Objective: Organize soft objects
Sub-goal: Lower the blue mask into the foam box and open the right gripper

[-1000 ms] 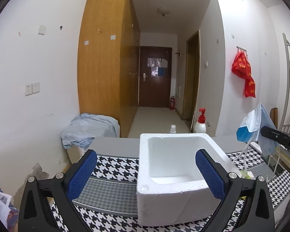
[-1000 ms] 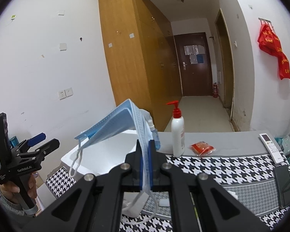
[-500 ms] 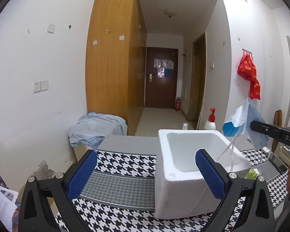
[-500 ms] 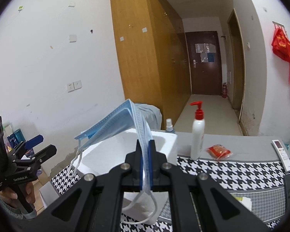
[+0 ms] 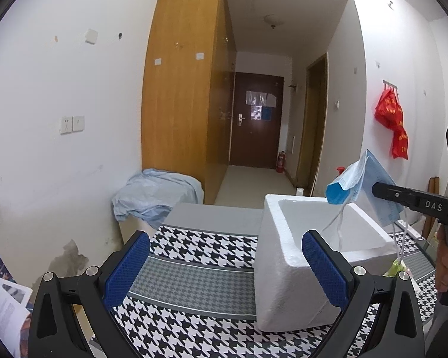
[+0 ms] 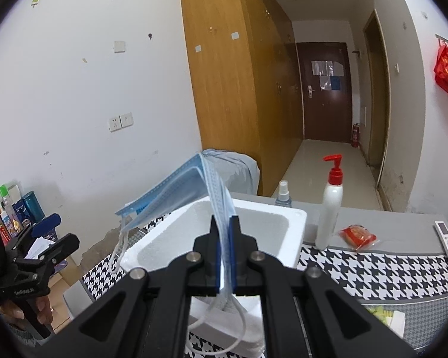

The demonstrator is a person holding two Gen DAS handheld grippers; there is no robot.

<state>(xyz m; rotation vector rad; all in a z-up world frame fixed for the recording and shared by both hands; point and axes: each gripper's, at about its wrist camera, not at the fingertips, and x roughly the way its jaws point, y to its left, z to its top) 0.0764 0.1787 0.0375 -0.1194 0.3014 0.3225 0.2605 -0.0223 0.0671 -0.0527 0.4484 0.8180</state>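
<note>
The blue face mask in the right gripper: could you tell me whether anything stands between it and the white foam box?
Nothing visible does. The right gripper holds the face mask above the open foam box, whose cavity looks empty. The left gripper stays open to the side.

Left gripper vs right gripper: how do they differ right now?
The left gripper has its jaws wide apart and empty; the right gripper has its jaws shut on the blue mask. The left is beside the foam box; the right is over it. Both have blue pads.
</note>
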